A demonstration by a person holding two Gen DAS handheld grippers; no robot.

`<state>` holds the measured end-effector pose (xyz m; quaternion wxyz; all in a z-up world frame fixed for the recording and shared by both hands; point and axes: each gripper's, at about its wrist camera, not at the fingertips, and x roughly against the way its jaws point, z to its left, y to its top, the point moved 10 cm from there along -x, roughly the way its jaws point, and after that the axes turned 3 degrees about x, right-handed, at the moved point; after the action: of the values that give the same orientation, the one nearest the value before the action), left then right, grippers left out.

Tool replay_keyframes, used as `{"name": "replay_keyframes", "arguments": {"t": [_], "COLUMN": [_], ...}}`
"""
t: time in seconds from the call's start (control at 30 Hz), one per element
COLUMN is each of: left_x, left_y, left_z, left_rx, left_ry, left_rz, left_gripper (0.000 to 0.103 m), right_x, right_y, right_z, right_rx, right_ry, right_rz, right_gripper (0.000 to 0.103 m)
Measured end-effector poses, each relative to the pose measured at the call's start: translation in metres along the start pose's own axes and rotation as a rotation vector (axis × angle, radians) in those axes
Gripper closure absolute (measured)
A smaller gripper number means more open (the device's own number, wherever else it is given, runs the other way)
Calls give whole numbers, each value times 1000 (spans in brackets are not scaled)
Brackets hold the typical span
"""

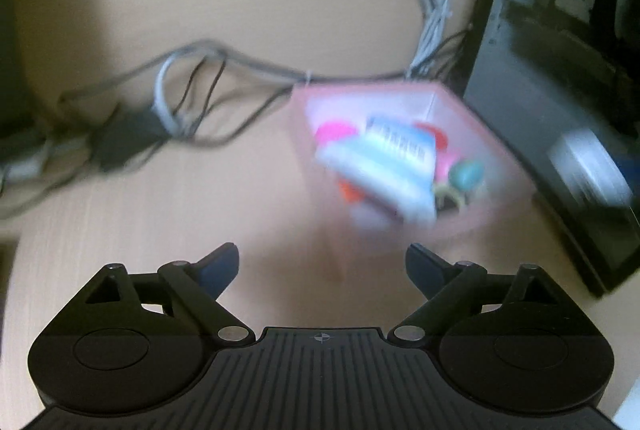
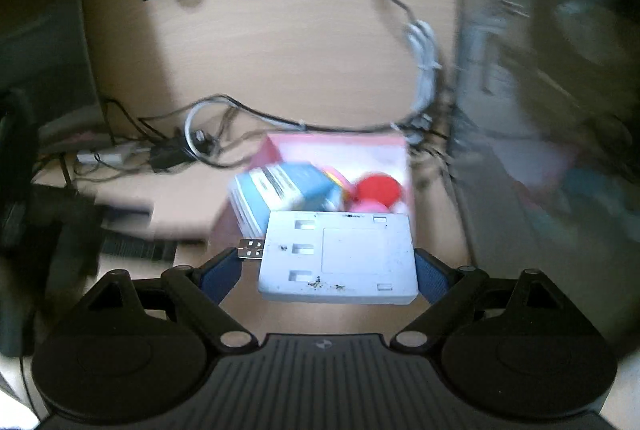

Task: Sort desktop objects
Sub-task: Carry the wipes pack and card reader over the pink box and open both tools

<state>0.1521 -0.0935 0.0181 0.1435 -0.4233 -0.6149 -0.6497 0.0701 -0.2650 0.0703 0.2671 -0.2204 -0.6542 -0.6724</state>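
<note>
The right claw (image 2: 328,270) is clamped on a flat white charger (image 2: 338,258), one blue finger pressing each short side, its USB plug (image 2: 251,249) sticking out past the left finger. It hangs level above the near rim of a pink box (image 2: 340,146), which sits on the wooden surface (image 2: 280,42) holding a blue-and-white packet (image 2: 280,194) and a red round thing (image 2: 378,190). The left claw (image 1: 322,266) hovers above the surface with fingers wide apart, gripping nothing, the same box (image 1: 472,118) ahead of it. Tangled cables (image 1: 192,86) lie beyond the box.
</note>
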Motion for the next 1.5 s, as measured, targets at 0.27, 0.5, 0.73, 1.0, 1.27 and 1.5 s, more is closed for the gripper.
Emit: {"name": "replay_keyframes", "arguments": {"t": [0.27, 0.5, 0.73, 1.0, 1.27, 1.5], "left_x": [27, 37, 43, 49, 62, 65], "left_y": [-49, -67, -76, -78, -77, -88], "left_z": [10, 40, 49, 44, 30, 37], "left_rx": [86, 178, 198, 194, 153, 171], "left_ry": [-5, 43, 51, 42, 26, 54], "left_rz": [63, 76, 81, 81, 63, 79], "left_gripper": [8, 7, 7, 6, 4, 4], "right_x": [-115, -148, -182, -149, -156, -147], "right_y": [46, 49, 65, 62, 31, 26], "right_z": [38, 18, -18, -6, 33, 38], "right_rx": [146, 139, 64, -59, 212, 106], "right_ry": [-47, -95, -165, -41, -105, 4], "right_rz": [-29, -27, 23, 3, 26, 32], "right_gripper": [12, 12, 12, 11, 27, 27]}}
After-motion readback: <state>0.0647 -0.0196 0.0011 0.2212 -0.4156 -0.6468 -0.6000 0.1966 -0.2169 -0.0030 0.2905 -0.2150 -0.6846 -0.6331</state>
